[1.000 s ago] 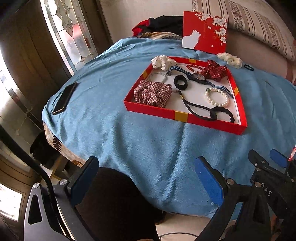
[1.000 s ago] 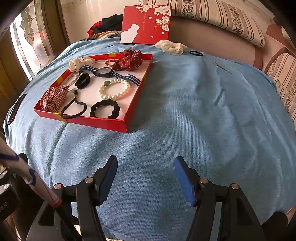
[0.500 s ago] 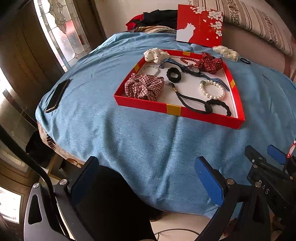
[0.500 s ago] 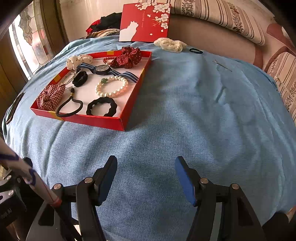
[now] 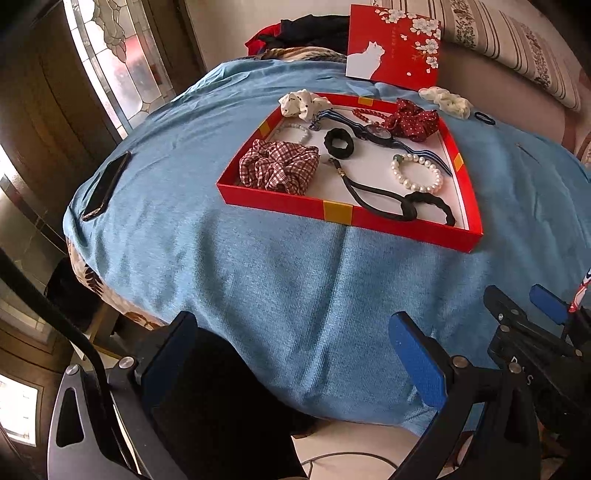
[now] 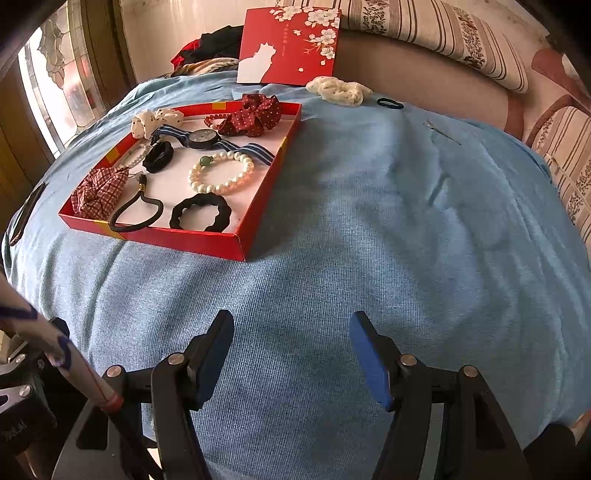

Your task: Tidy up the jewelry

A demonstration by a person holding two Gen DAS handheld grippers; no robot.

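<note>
A shallow red tray (image 5: 336, 211) (image 6: 207, 244) sits on the blue cloth and holds several pieces: a plaid scrunchie (image 5: 279, 167) (image 6: 96, 191), a pearl bracelet (image 5: 417, 173) (image 6: 221, 173), a striped-strap watch (image 5: 378, 133) (image 6: 202, 138), a red dotted scrunchie (image 5: 415, 120) (image 6: 255, 114), black hair ties (image 5: 339, 143) (image 6: 200, 218) and a black cord loop (image 5: 373, 201) (image 6: 135, 214). Behind the tray on the cloth lie a cream scrunchie (image 5: 447, 101) (image 6: 338, 90) and a thin black hair band (image 5: 484, 118) (image 6: 390, 103). My left gripper (image 5: 291, 350) hangs open at the table's near edge. My right gripper (image 6: 291, 354) is open above bare cloth, empty.
A red lid with a white cat (image 5: 393, 48) (image 6: 290, 40) leans against the sofa back. A dark phone (image 5: 106, 184) lies near the table's left edge. A thin pin (image 6: 443, 131) rests on the cloth at the right. Striped cushions (image 6: 436, 29) line the back.
The left wrist view has drifted slightly, so the tray appears a little further left and higher. The right gripper has stayed put; both grippers remain open.
</note>
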